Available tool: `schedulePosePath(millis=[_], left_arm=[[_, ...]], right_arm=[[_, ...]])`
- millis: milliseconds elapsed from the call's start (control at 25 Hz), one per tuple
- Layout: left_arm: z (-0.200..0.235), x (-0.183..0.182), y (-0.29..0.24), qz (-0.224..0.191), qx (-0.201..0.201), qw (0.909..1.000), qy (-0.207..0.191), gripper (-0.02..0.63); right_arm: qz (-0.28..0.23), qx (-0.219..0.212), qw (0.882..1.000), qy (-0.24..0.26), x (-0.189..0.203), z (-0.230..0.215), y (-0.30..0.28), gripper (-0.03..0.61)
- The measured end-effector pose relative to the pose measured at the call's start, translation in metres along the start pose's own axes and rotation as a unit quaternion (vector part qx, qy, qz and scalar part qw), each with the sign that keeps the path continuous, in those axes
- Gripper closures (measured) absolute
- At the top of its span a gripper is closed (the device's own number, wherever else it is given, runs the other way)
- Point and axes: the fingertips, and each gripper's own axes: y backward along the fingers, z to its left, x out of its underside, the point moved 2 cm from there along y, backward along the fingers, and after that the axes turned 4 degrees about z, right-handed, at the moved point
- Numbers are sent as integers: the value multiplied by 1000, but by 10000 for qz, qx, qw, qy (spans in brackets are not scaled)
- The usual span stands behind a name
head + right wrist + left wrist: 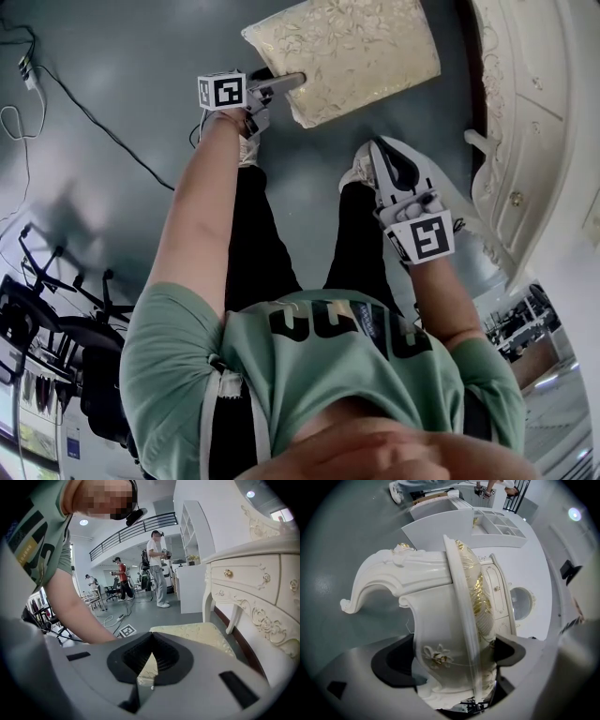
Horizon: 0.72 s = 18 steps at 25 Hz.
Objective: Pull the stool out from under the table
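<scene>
The stool (347, 52) stands on the grey floor (112, 84), just beside the white table's (525, 122) carved leg. The left tongs (284, 82) clamp a corner of its seat rim. The right tongs (151, 643) hover nearby, pressed together on nothing.

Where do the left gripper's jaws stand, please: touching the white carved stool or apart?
Touching. The left gripper view shows the left gripper clamped on the white carved stool.

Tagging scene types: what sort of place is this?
Probably a recording lab staged with furniture: ornate white dressing table, loose cables on grey floor, other people standing with gear behind.
</scene>
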Motion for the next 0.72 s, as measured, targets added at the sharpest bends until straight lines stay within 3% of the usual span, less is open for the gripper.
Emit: schedulePosePath(millis=[400, 720], left_arm=[[-10, -1, 4, -63, -28, 10000, 10, 101], [-1, 9, 30, -145, -169, 9997, 24, 100]], right_arm=[[13, -106, 9998, 141, -19, -20, 6, 584], [21, -159, 9997, 190, -23, 2, 2, 584]])
